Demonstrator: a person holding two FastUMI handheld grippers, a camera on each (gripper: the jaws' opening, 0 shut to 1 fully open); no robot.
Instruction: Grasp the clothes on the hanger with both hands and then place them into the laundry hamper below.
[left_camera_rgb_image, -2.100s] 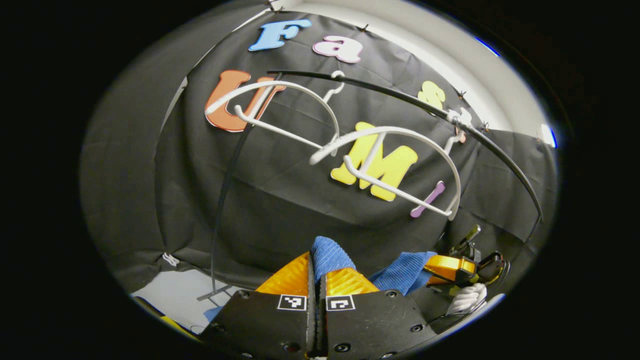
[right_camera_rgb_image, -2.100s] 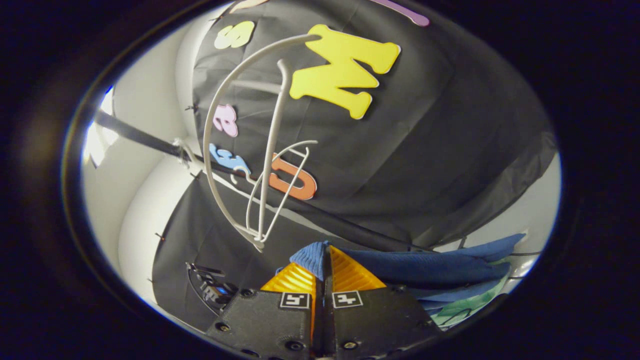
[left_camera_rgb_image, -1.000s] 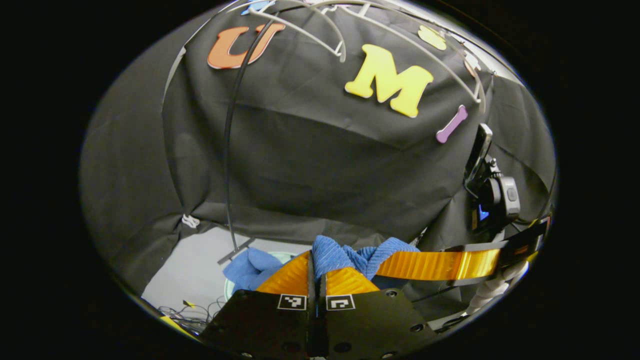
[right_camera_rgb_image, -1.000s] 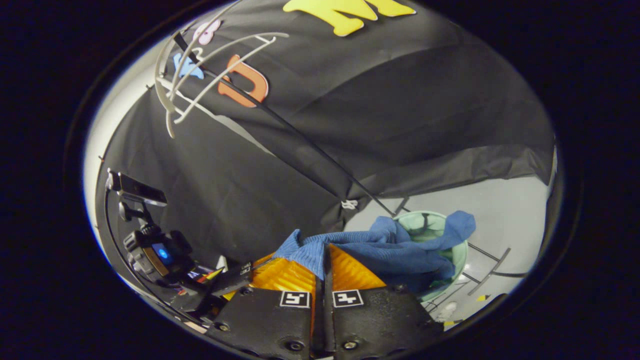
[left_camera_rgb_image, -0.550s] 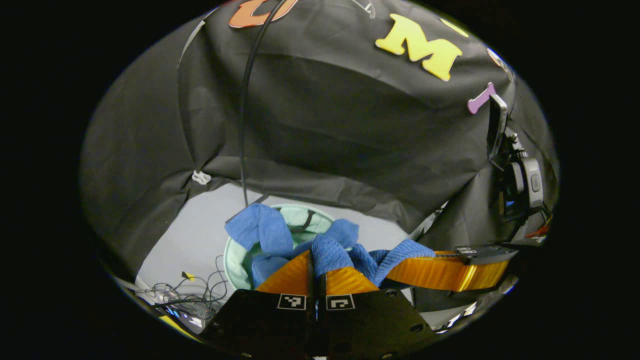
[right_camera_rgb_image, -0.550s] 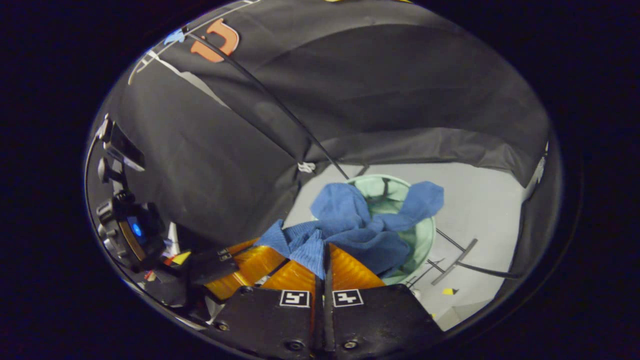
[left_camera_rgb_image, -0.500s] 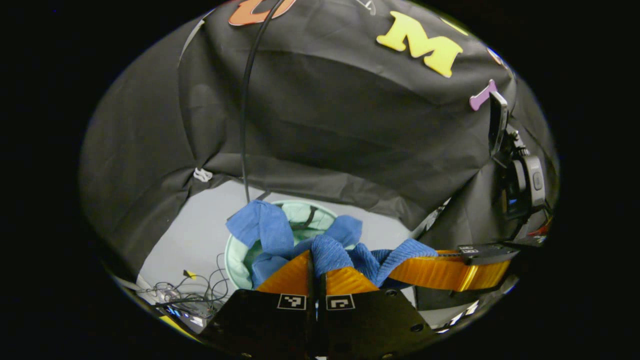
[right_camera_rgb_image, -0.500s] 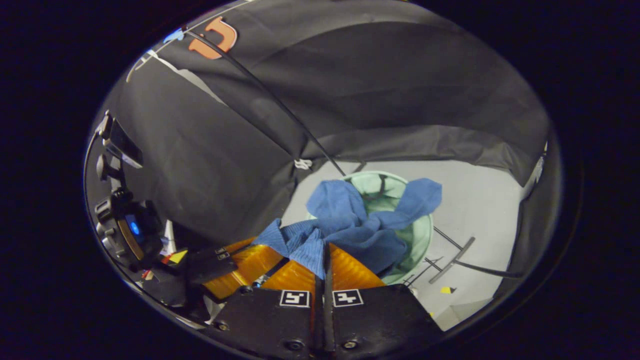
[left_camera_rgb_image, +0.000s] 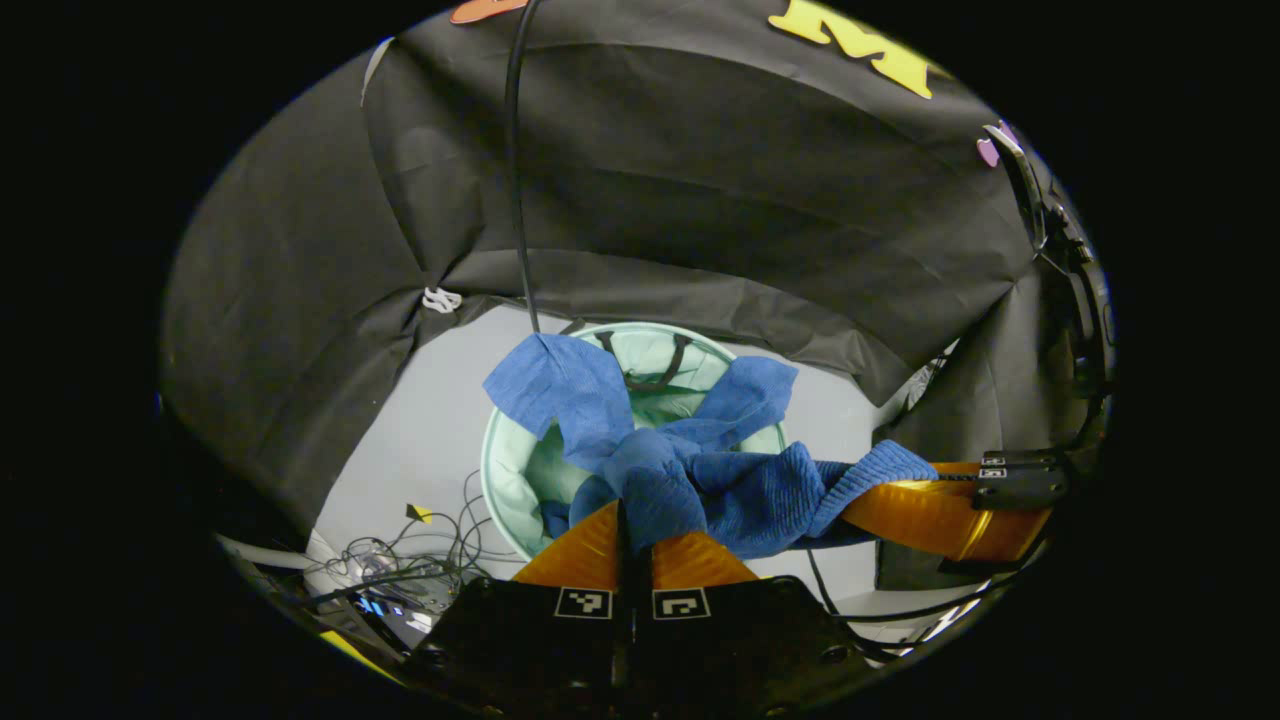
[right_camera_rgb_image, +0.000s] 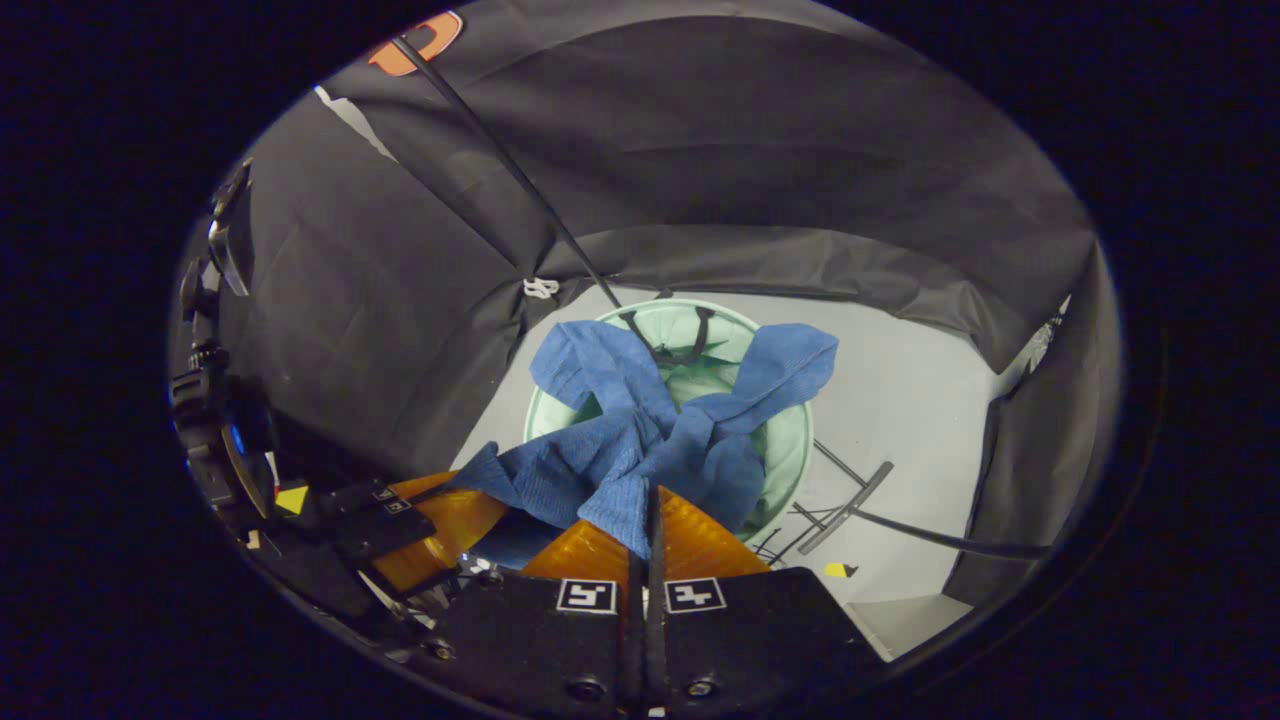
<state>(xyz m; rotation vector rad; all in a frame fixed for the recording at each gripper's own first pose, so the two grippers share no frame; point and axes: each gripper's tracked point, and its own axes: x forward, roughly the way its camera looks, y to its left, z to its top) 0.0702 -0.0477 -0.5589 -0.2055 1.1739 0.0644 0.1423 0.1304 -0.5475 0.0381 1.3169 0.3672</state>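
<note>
I am working in a recording booth, a staged set and no lived-in home. Black cloth (left_camera_rgb_image: 700, 200) hangs as its walls, pinned and creased, over a plain pale grey floor (right_camera_rgb_image: 930, 400). A tangle of loose cables (left_camera_rgb_image: 420, 560) lies on that floor. A thin black pole (left_camera_rgb_image: 515, 170) of a garment rack stands before the cloth.
</note>
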